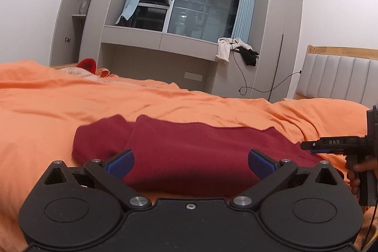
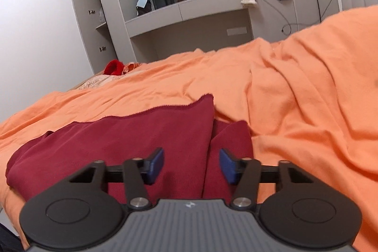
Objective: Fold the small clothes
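Both claws sit low over the bed here. Left claw (image 1: 191, 163) is spread about as wide as it goes, blue pads (image 1: 120, 163) far apart with nothing pinched, just hovering above the near edge of the dark red garment (image 1: 189, 150). Right claw (image 2: 191, 165) has its jaws roughly half apart, and a raised fold of that same red cloth sits in the gap between the pads (image 2: 154, 165), but neither pad seems to be pressing on it, so I'd call it not gripping. From the left wrist view you can also spot the right claw coming in from the right edge, with a hand (image 1: 356, 175) wrapped around its handle. The garment lies flattish on the orange bedsheet (image 1: 70, 98), folded over on itself so one flap overlaps another. Further out, a small bright red thing (image 2: 114, 67) sits at the far end of the bed, too small to tell what it is. Past that is a grey window ledge (image 1: 165, 39) with a cream cloth (image 1: 224, 49) and a black cloth (image 1: 249, 56) draped over it, blue curtains (image 1: 244, 1) beside the dark window, and a padded headboard (image 1: 337, 77) off to the right.
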`<action>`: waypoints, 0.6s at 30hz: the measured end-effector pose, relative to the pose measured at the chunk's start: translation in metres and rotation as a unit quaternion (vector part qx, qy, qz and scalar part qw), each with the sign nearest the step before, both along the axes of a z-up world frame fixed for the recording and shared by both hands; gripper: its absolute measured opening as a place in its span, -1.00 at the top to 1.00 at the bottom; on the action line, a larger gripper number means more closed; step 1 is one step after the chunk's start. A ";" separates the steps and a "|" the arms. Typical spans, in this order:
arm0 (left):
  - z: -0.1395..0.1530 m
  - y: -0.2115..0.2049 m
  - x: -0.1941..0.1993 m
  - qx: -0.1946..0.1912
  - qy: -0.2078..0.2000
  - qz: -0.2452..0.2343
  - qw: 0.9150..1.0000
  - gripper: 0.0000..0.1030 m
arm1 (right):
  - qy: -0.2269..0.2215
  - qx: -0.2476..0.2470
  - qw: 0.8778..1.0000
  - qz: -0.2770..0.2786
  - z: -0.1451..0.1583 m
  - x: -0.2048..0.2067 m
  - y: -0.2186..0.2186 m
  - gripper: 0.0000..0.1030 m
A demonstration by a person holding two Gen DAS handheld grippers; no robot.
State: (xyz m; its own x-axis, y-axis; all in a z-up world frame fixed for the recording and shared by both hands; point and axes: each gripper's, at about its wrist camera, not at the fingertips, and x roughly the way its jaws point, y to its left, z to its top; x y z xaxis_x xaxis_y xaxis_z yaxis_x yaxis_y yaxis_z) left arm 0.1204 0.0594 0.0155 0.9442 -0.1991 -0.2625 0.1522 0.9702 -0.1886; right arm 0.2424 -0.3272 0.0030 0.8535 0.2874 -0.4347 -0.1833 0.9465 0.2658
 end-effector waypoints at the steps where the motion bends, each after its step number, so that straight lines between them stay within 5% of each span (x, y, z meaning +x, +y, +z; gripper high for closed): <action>1: -0.002 0.004 -0.002 -0.007 0.004 0.001 1.000 -0.99 | 0.008 0.000 1.000 -0.003 -0.002 0.001 0.000 0.04; 6: -0.011 0.013 0.000 -0.047 0.038 0.004 0.998 -0.99 | 0.025 0.006 1.000 -0.009 -0.009 -0.001 -0.001 0.76; 12: -0.016 0.019 0.007 -0.075 0.061 0.014 0.995 -0.99 | 0.000 -0.064 0.998 0.002 -0.001 -0.024 0.013 0.90; 18: -0.017 0.027 0.011 -0.094 0.072 0.023 0.993 -0.99 | 0.000 -0.080 0.997 0.003 0.001 -0.040 0.013 0.91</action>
State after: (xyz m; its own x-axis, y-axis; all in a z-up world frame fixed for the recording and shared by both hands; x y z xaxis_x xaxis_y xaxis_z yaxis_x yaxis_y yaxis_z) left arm 0.1314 0.0861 -0.0014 0.9086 -0.2144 -0.3584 0.0659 0.9209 -0.3841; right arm 0.2024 -0.3140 0.0042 0.8519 0.2200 -0.4753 -0.1892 0.9755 0.1124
